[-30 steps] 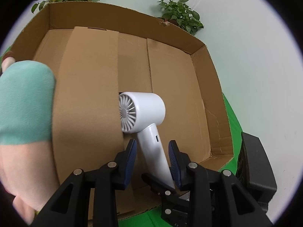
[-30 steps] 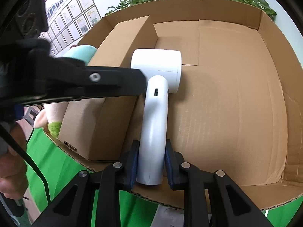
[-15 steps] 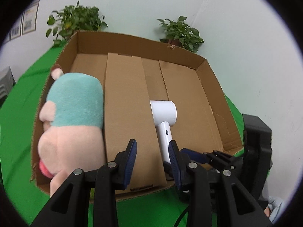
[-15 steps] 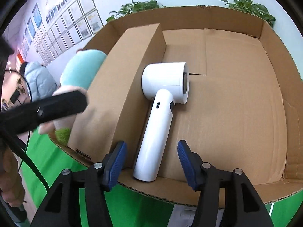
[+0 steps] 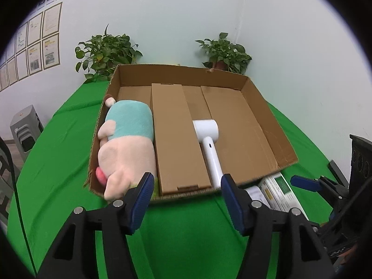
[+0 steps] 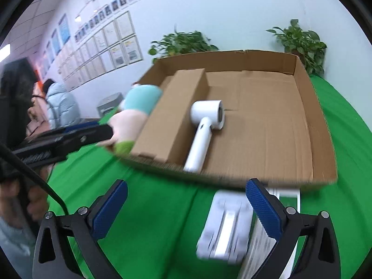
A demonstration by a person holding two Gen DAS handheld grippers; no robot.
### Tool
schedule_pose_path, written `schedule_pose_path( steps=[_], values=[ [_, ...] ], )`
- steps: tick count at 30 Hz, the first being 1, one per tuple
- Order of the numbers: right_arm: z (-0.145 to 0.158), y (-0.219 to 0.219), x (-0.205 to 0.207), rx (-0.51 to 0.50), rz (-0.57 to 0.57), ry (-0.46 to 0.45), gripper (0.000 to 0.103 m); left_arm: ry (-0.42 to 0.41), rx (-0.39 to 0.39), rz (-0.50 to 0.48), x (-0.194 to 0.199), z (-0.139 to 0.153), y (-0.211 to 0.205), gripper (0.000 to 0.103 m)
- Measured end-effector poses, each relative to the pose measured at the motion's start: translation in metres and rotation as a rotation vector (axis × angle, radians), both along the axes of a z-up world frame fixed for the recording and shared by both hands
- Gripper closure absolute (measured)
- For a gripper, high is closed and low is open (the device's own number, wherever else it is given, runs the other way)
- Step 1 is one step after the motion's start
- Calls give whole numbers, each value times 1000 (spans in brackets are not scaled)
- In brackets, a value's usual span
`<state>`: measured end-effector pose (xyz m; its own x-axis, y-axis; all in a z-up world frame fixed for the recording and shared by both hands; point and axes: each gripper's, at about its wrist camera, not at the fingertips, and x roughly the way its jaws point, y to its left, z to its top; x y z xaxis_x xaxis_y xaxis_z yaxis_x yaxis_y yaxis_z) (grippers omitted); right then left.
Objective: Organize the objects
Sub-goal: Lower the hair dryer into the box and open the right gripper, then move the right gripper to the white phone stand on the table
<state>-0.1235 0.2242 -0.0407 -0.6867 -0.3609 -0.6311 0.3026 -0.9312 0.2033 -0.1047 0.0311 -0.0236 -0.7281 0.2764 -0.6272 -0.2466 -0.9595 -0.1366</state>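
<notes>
Both claws, left (image 5: 187, 196) and right (image 6: 186, 205), wide, empty, before the carton's near rim (image 6: 232, 179).

Pale walls (image 5: 174, 23); framed certificates (image 5: 50, 48) in rows at left; two potted plants (image 5: 105, 51) (image 5: 224, 54) against wall; green cloth (image 5: 58, 162) over table; grey bin (image 5: 24, 130) on floor.

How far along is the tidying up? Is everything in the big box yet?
Mostly done, it seems: the plush toy, the long brown carton and the white hair dryer already lie in the cardboard box. Nothing is in hand; the left gripper and right gripper are both open. Left: the white packages on the green cloth outside the box.
</notes>
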Motion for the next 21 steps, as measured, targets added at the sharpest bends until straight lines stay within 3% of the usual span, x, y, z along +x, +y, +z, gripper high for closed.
schedule_pose_path(
  steps=[3,6,9,14,21],
  values=[
    [4,1,27,-11,67,-15,1,3,-31,-10,23,5,-2,39],
    [9,13,66,40,81,30,1,4,-58,-1,42,11,-3,31],
    [7,30,101,39,73,39,0,9,-23,-13,51,13,1,30],
    [-2,33,112,28,30,32,1,5,40,-17,49,-3,25,30],
    [-12,22,94,14,2,64,1,14,57,-37,40,-26,60,30]
  ],
)
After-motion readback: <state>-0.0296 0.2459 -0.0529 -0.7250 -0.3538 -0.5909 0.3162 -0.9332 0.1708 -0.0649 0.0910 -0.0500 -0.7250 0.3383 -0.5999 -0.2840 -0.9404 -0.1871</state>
